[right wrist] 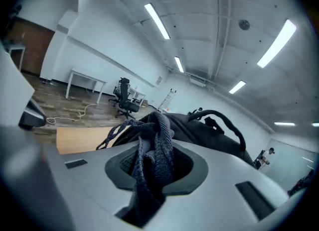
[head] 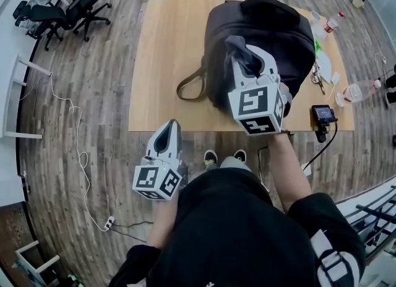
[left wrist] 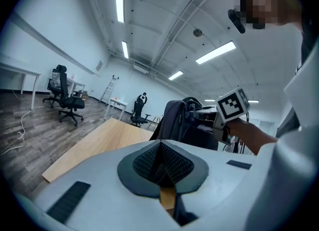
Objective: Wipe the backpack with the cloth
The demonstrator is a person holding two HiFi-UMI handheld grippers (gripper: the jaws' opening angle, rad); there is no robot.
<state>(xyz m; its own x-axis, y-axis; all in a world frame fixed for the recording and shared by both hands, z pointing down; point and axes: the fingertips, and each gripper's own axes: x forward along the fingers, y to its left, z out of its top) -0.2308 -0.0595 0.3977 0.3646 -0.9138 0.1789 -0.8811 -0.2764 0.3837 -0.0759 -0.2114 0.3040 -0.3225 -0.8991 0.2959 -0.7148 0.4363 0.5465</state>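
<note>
A dark backpack [head: 260,38] stands on the wooden table [head: 164,63], its brown strap [head: 189,85] trailing to the left. My right gripper [head: 242,54] hovers over the backpack's near side, shut on a dark grey-blue cloth [head: 238,51]. In the right gripper view the knitted cloth [right wrist: 153,150] bunches between the jaws, with the backpack [right wrist: 209,130] just beyond. My left gripper [head: 166,132] hangs below the table's near edge, shut and empty. In the left gripper view its closed jaws point at the backpack [left wrist: 179,120] and at the right gripper [left wrist: 224,110].
Plastic bottles [head: 356,92], small tools and a black device [head: 323,115] with a cable lie along the table's right side. Office chairs [head: 68,10] stand at the far left. A white cable [head: 77,143] runs over the wooden floor. The person's shoes [head: 224,156] are by the table's near edge.
</note>
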